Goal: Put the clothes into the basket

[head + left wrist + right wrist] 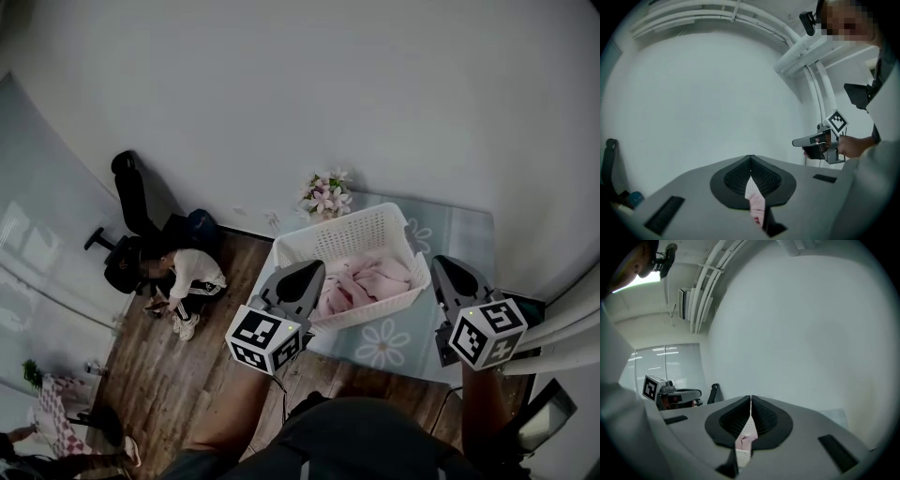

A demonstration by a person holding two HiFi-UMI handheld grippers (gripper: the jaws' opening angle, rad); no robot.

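office: swivel chair (132,199), glass wall (37,239)

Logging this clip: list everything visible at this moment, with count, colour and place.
basket: one, white, perforated, on the table
clothes: a heap, count unclear, pink, inside the basket
flowers: one bunch, pink and white, behind the basket
table: one, pale blue cloth with flower print, under the basket
office chair: one, black, on the wooden floor at left
person: one, light top, crouching on the floor beside the chair
left hand-held gripper: one, grey with black pads, jaws shut, holding nothing, above the basket's near left corner
right hand-held gripper: one, same colours, jaws shut, holding nothing, beside the basket's right end
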